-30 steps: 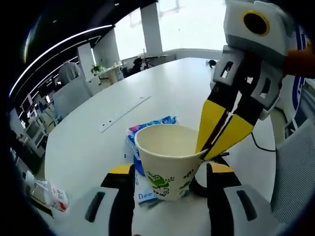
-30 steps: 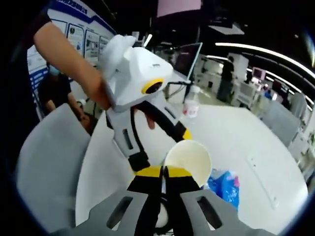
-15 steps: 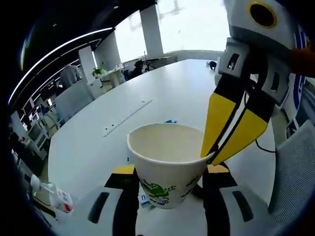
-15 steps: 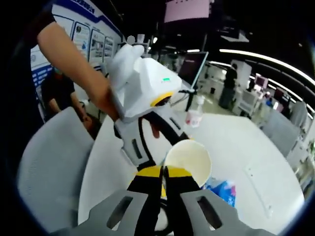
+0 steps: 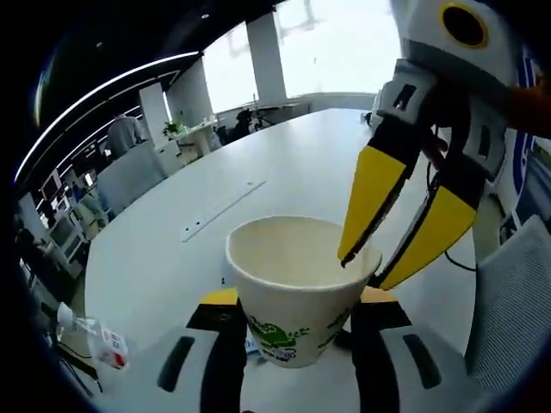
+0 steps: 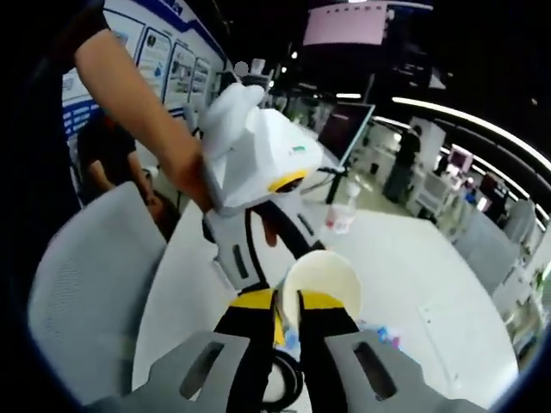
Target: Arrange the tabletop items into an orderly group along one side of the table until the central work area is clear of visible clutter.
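The right gripper (image 5: 362,271), whose yellow jaws were pinched shut on the rim of the white paper cup with a green print (image 5: 297,292) a second ago, has parted them; one tip now hangs inside the cup, the other outside its right wall, with the rim loose between.

Left claw (image 5: 293,314) grips paper cup (image 5: 297,288); right claw (image 5: 379,262) parted over rim.

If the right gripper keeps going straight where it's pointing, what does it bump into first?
Most likely the white paper cup with green print. The right gripper has its jaws parted astride the cup's rim, one yellow tip inside, one outside. Pushed further, the inner tip would probably meet the cup's inside wall or bottom, though depth is unclear.
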The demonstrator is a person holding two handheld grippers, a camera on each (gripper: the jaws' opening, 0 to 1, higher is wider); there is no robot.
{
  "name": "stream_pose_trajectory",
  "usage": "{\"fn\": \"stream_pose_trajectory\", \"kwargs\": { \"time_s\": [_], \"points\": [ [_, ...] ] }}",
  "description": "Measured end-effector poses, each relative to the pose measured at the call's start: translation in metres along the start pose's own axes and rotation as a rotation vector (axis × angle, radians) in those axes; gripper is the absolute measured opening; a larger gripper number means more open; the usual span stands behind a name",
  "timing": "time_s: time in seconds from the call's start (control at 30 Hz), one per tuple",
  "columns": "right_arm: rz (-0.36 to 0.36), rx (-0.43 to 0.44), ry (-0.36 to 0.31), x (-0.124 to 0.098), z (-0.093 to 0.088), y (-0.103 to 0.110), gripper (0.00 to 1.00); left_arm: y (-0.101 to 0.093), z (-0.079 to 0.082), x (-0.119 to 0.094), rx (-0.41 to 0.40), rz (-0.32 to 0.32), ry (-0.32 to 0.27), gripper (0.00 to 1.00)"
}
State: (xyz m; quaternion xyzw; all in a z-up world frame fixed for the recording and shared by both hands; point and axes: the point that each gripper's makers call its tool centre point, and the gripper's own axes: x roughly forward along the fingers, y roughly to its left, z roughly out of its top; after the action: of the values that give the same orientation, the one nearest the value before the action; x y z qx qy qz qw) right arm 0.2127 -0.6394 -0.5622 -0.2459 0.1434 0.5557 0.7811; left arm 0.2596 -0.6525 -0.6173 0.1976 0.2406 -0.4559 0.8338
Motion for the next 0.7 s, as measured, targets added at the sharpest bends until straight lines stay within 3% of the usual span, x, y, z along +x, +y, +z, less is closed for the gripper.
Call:
{"fn": "stream_pose_trajectory", "kwargs": {
  "time_s": [0.3,0.53,0.7],
  "points": [
    [-0.086,0.063,-0.109,-0.019,0.011,-0.004,0.27,0.008,0.002,-0.013,-0.045,0.032,-0.033,0.46],
    [-0.116,0.124,-0.136,-0.027,0.007,-0.004,0.43,0.022,0.001,-0.022,-0.139,0.076,-0.078,0.47],
    [-0.135,0.15,-0.144,-0.032,0.006,-0.004,0.49,0.029,-0.001,-0.029,-0.184,0.102,-0.101,0.47]
  ]
}}
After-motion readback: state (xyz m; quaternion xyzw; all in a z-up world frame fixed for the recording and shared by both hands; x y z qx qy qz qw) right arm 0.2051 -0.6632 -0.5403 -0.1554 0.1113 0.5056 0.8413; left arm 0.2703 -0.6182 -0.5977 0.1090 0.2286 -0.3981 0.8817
